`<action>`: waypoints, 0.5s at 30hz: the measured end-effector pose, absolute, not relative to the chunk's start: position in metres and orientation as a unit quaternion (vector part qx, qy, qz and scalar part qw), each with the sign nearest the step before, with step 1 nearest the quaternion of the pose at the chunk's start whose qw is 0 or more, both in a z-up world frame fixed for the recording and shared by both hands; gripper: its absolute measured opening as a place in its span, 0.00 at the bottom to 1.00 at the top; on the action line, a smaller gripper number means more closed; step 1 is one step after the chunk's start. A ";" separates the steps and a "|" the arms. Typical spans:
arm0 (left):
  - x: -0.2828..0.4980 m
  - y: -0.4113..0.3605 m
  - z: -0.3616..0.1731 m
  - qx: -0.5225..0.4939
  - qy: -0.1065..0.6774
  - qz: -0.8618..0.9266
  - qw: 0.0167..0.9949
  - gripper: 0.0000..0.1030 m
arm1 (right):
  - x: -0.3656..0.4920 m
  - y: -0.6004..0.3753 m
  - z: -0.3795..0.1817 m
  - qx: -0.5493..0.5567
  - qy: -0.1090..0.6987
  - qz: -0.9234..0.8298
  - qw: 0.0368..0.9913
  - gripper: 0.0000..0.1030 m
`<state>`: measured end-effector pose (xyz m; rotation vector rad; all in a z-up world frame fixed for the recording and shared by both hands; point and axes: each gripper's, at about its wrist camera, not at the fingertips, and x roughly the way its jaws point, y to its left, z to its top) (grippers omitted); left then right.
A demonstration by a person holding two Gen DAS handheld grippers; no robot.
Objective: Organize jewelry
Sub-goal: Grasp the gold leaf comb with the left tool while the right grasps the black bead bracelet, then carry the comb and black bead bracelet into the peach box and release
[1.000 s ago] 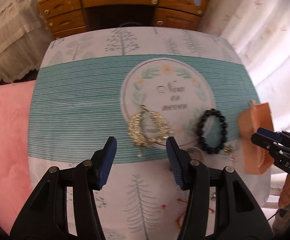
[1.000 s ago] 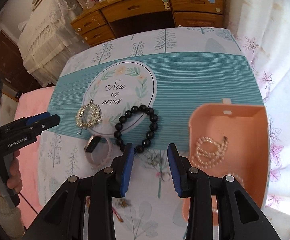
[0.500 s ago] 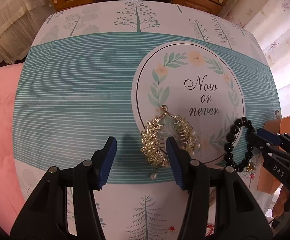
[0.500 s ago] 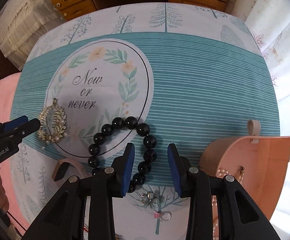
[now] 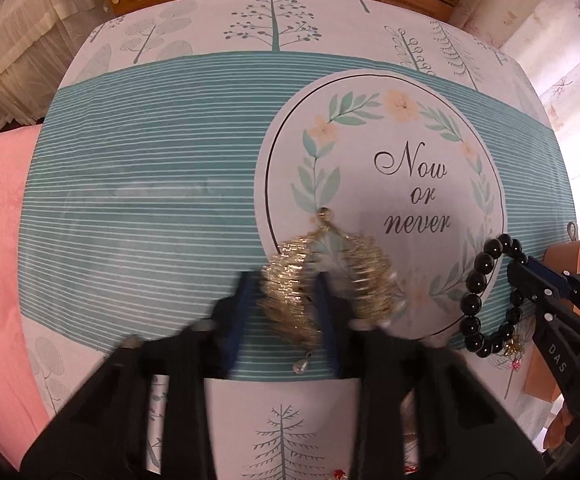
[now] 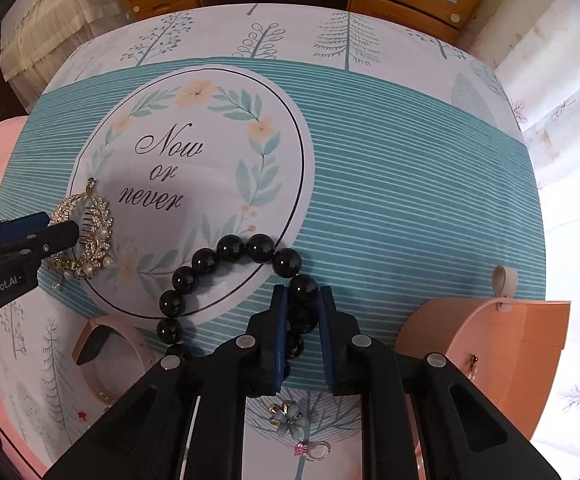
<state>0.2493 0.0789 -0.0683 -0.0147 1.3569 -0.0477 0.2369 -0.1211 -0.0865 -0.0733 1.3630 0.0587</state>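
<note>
Both pieces are lying flat on the tablecloth [image 5: 150,200], so each tool is coming straight down over one. The left gripper [image 5: 286,312] has just been closing, its jaws narrowing around the gold brooch [image 5: 290,300]. The right gripper [image 6: 302,320] has just been closing too, pinching one side of the black bead bracelet [image 6: 230,264], the peach jewelry box [image 6: 490,344] sitting just right of it.

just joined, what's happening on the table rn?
A person is sorting jewelry with a pair of tongs in each hand. The left tongs have just been closing around one side of the gold brooch. The right tongs have just been closing on the black bead bracelet, beads between the pads. Both pieces lie on the tablecloth. The peach box stands to the right. A bangle, flower pin and ring lie nearby.
</note>
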 end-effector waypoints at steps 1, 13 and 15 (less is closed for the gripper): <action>0.249 0.081 -0.070 -0.017 0.627 -0.028 0.778 0.23 | 0.235 -0.124 -0.081 -0.025 0.625 0.030 0.780 0.14; 0.221 0.061 -0.010 -0.033 0.566 -0.062 0.821 0.22 | 0.183 -0.171 0.032 0.051 0.525 0.072 0.847 0.13; 0.214 0.057 0.010 -0.025 0.555 -0.078 0.828 0.22 | 0.173 -0.186 0.051 0.058 0.508 0.069 0.857 0.13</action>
